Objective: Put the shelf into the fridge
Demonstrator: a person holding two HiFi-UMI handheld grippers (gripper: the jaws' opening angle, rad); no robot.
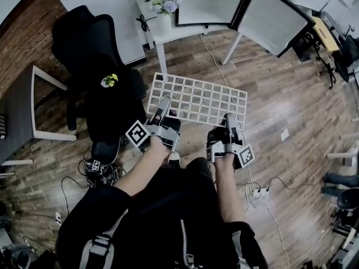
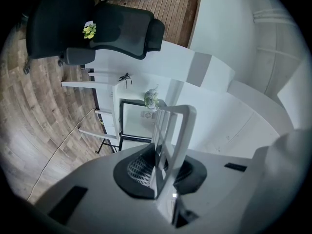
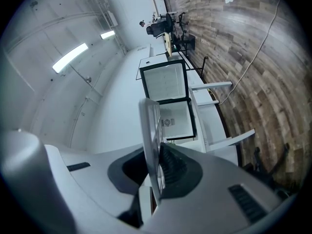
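Note:
A white grid shelf [image 1: 197, 99] is held level above the wooden floor, between me and the fridge. My left gripper [image 1: 163, 107] is shut on the shelf's near left edge, and my right gripper [image 1: 230, 120] is shut on its near right edge. In the left gripper view the shelf [image 2: 171, 140] stands edge-on between the dark pads. The right gripper view shows the shelf's rim [image 3: 151, 140] clamped the same way. The small fridge [image 1: 210, 1] sits on a white table ahead with its door [image 1: 275, 18] swung open to the right; its white inside [image 3: 168, 84] is visible.
A black office chair [image 1: 98, 66] with a small yellow-green thing on its seat stands to the left of the shelf. A flower pot [image 1: 164, 3] is on the white table [image 1: 168, 35] left of the fridge. Cables and a power strip [image 1: 258, 194] lie on the floor.

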